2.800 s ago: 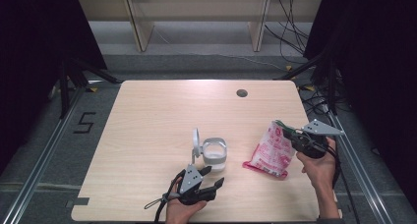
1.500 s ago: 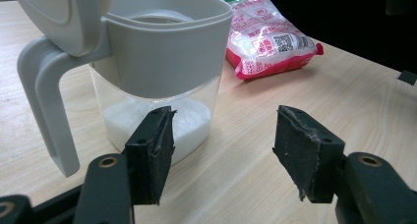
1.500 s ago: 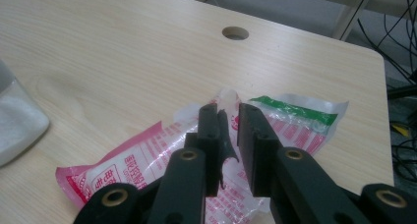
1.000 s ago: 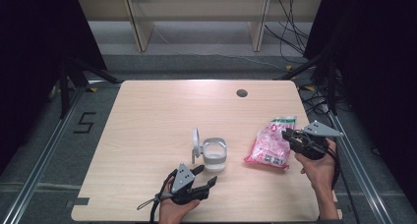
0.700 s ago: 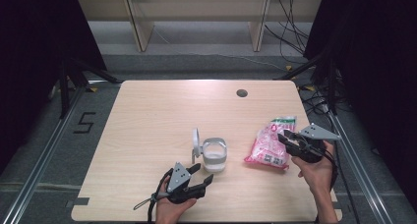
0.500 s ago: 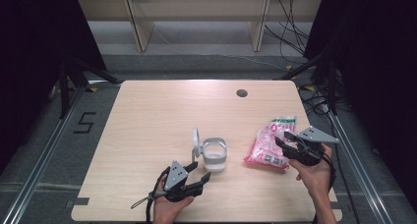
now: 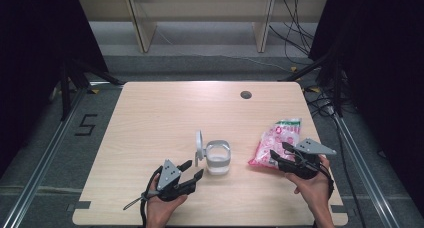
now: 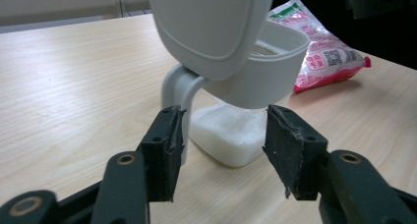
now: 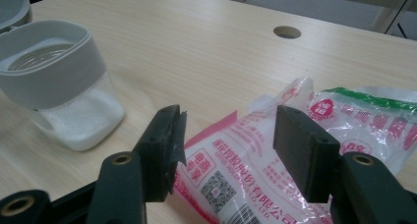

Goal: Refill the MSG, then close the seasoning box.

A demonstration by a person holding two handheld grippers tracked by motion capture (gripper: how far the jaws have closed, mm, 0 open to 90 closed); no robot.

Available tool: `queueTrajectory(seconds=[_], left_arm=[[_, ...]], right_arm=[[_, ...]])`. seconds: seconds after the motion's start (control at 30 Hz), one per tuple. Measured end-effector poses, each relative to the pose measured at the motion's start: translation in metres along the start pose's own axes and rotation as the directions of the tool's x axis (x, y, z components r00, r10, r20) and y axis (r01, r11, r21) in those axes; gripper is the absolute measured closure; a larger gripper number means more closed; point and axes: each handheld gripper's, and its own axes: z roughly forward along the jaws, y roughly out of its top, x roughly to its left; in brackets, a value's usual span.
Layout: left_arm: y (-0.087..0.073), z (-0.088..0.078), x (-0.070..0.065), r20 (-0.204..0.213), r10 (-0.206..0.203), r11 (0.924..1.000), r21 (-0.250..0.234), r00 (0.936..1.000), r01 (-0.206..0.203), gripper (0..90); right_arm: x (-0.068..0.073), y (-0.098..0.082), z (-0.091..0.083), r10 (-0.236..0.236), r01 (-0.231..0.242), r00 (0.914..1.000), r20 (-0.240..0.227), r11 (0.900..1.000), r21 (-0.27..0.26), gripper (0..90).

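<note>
A small clear jar (image 7: 218,158) with a grey collar and its lid flipped up holds white powder at the table's middle front. The jar (image 8: 236,111) stands just beyond my left gripper (image 8: 223,150), whose jaws have just been closing with nothing between them. In the high view the left gripper (image 7: 195,168) sits left of the jar, apart from it. A pink printed bag (image 7: 276,142) lies flat at the right. My right gripper (image 9: 226,150) hovers over the near end of the bag (image 9: 246,160). Its jaws have just been opening and its pads are off the bag. From above, the right gripper (image 7: 278,152) is at the bag's near edge.
The wooden table (image 7: 160,118) has a round cable hole (image 7: 245,94) at the back right. Its right edge runs close behind the bag. Beyond the far edge are shelf legs and loose cables on the floor.
The right gripper lowered the pink bag to the table, opened and let it go, then drew back toward the front. The left gripper slid left, away from the jar.
</note>
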Motion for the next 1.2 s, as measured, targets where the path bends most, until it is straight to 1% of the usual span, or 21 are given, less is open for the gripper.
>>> queueTrajectory(seconds=[0.03, 0.1, 0.2, 0.23, 0.27, 0.33, 0.4, 0.43, 0.53, 0.57, 0.6, 0.63, 0.67, 0.7, 0.73, 0.77, 0.83, 0.93, 0.97, 1.03, 1.2], left_arm=[[0.000, -0.001, 0.001, -0.003, 0.001, 1.0000, -0.003, 1.0000, -0.001, 49.4], [0.001, -0.002, 0.002, -0.010, 0.003, 1.0000, -0.006, 1.0000, -0.003, 50.9], [0.003, -0.004, 0.007, -0.013, 0.028, 0.9996, -0.004, 0.9995, -0.028, 53.4], [0.004, -0.004, 0.008, -0.007, 0.032, 0.9994, -0.010, 0.9995, -0.032, 53.6], [0.005, -0.006, 0.009, -0.015, 0.032, 0.9994, -0.010, 0.9994, -0.033, 54.0], [0.006, -0.007, 0.011, -0.020, 0.035, 0.9993, -0.014, 0.9992, -0.035, 55.3], [0.008, -0.007, 0.014, -0.017, 0.032, 0.9992, -0.025, 0.9994, -0.032, 55.8], [0.009, -0.008, 0.015, -0.024, 0.035, 0.9992, -0.018, 0.9991, -0.036, 56.4], [0.013, -0.009, 0.019, -0.024, 0.035, 0.9991, -0.022, 0.9991, -0.035, 56.7], [0.014, -0.009, 0.019, -0.029, 0.026, 0.9993, -0.027, 0.9992, -0.026, 57.0], [0.014, -0.009, 0.019, -0.033, 0.020, 0.9994, -0.028, 0.9993, -0.021, 57.3], [0.016, -0.009, 0.021, -0.025, 0.043, 0.9986, -0.029, 0.9988, -0.043, 57.8], [0.017, -0.010, 0.020, -0.032, 0.041, 0.9989, -0.023, 0.9987, -0.041, 58.1], [0.017, -0.010, 0.021, -0.030, 0.040, 0.9989, -0.023, 0.9987, -0.041, 58.3], [0.017, -0.010, 0.020, -0.021, 0.021, 0.9992, -0.033, 0.9996, -0.022, 58.6], [0.018, -0.011, 0.020, -0.028, 0.023, 0.9994, -0.023, 0.9993, -0.024, 59.1], [0.020, -0.012, 0.021, -0.025, 0.031, 0.9993, -0.019, 0.9992, -0.031, 60.5], [0.020, -0.012, 0.022, -0.023, 0.036, 0.9993, -0.013, 0.9991, -0.036, 61.6], [0.020, -0.012, 0.022, -0.022, 0.038, 0.9992, -0.011, 0.9990, -0.039, 62.1], [0.020, -0.011, 0.022, -0.023, 0.038, 0.9992, -0.011, 0.9990, -0.038, 63.6], [0.021, -0.008, 0.024, -0.018, 0.047, 0.9988, -0.008, 0.9987, -0.047, 72.0]], right_arm=[[0.001, -0.001, 0.001, -0.005, 0.005, 0.9999, -0.010, 1.000, 0.004, 44.3], [0.006, -0.002, -0.001, 0.031, -0.031, 0.9994, -0.017, 0.999, 0.029, 44.1], [0.007, -0.004, 0.001, 0.009, -0.009, 0.9995, -0.029, 1.000, 0.012, 43.6], [0.011, -0.005, -0.001, 0.043, -0.042, 0.9989, -0.021, 0.999, 0.027, 43.6], [0.009, -0.005, 0.001, -0.004, 0.004, 0.9997, -0.026, 1.000, 0.019, 43.5], [0.010, -0.007, 0.002, -0.010, 0.011, 0.9991, -0.041, 1.000, 0.019, 42.8], [0.016, -0.008, 0.000, 0.023, -0.022, 0.9990, -0.037, 0.999, 0.034, 41.7], [0.014, -0.009, 0.002, -0.008, 0.009, 0.9981, -0.061, 1.000, 0.025, 41.0], [0.021, -0.011, 0.001, -0.001, 0.005, 0.9974, -0.072, 0.999, 0.042, 39.1], [0.020, -0.012, 0.001, -0.025, 0.027, 0.9974, -0.068, 0.999, 0.028, 38.0], [0.023, -0.013, 0.000, 0.000, 0.004, 0.9973, -0.074, 0.999, 0.047, 37.0], [0.022, -0.013, 0.002, -0.021, 0.024, 0.9959, -0.088, 0.999, 0.029, 36.7], [0.024, -0.014, 0.001, 0.000, 0.003, 0.9959, -0.090, 0.999, 0.035, 36.6], [0.022, -0.014, 0.001, -0.027, 0.030, 0.9963, -0.081, 0.999, 0.028, 36.4], [0.025, -0.015, 0.000, 0.004, 0.000, 0.9967, -0.081, 0.999, 0.045, 36.2], [0.026, -0.016, -0.001, 0.013, -0.009, 0.9964, -0.083, 0.999, 0.046, 36.2], [0.025, -0.017, 0.000, -0.016, 0.020, 0.9958, -0.090, 0.999, 0.042, 36.2], [0.027, -0.019, 0.000, -0.014, 0.018, 0.9941, -0.108, 0.999, 0.036, 36.2], [0.027, -0.019, -0.001, -0.034, 0.037, 0.9955, -0.089, 0.999, 0.034, 36.2], [0.028, -0.020, -0.001, -0.023, 0.029, 0.9933, -0.113, 0.998, 0.047, 36.1], [0.031, -0.023, -0.001, -0.019, 0.024, 0.9933, -0.114, 0.999, 0.045, 36.2]])
